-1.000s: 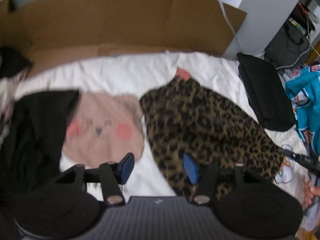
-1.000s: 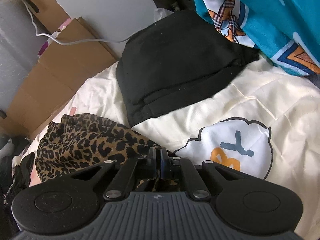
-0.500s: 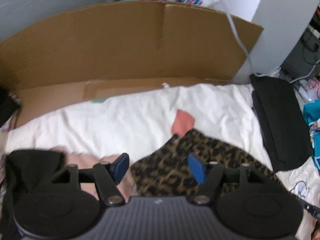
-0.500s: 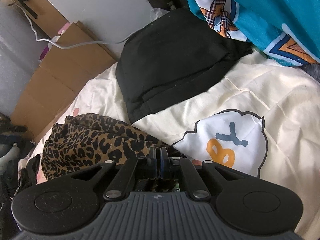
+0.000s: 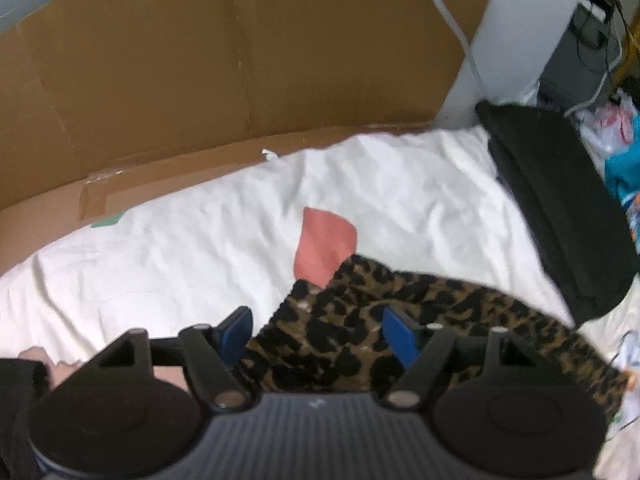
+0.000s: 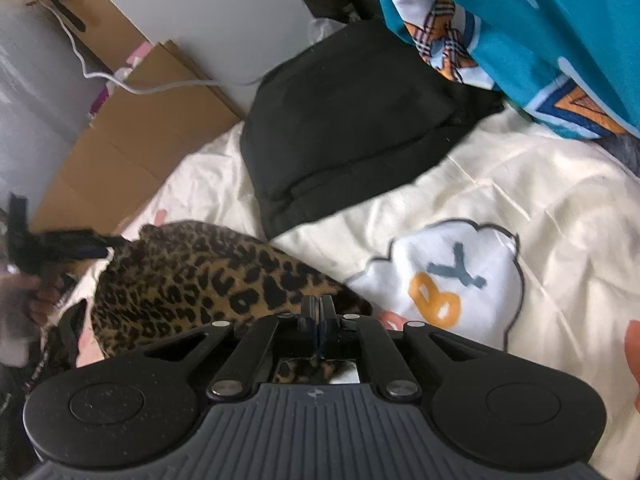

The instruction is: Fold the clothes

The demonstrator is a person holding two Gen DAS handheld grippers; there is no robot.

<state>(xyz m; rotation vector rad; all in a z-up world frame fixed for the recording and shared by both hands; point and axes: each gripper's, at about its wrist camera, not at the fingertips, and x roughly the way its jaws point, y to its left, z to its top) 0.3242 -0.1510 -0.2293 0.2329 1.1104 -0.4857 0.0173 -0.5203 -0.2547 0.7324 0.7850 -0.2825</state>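
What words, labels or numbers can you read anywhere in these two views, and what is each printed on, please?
"BY": an orange B and a blue-grey Y, on the white cloud patch printed on the cream bedsheet.
The teal printed fabric shows patterns only, no readable text.
The cardboard has no readable lettering.

Two downward wrist views, shared leopard garment point(image 5: 360, 340)

A brown cardboard sheet point(image 5: 208, 72) fills the upper left of the frame behind the bed point(image 5: 168, 248); a white cable point(image 6: 132, 84) crosses it.
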